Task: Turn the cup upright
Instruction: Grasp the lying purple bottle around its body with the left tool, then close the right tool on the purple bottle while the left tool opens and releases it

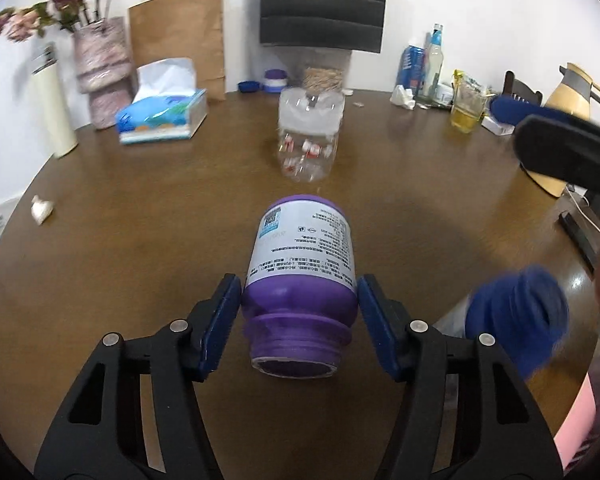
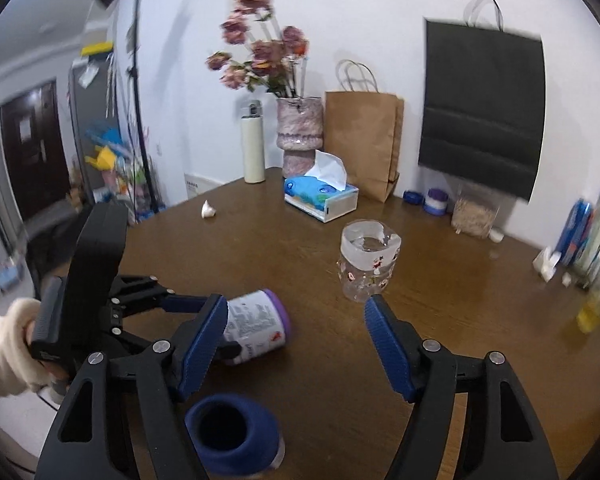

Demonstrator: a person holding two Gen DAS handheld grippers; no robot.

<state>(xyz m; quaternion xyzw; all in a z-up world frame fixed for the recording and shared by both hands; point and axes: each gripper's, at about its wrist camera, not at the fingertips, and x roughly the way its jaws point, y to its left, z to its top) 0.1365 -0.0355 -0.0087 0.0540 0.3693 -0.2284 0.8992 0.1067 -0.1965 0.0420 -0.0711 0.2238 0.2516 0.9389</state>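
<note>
While lying sideways on the bench (image 1: 140, 240), purple cup (image 1: 300, 280) sat between left gripper (image 1: 300, 316) jaws, spread; right gripper (image 2: 296, 344) jaws spread, empty.

Purple bottle (image 2: 256, 326) sideways on table (image 2: 440, 320)

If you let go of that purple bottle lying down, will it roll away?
Probably. The purple bottle is round and lies on its side on the smooth table. It looks like stiff plastic. Its mouth is open, so it seems empty and light.

Blurred blue cup (image 1: 516, 320) beside tongs.
</note>
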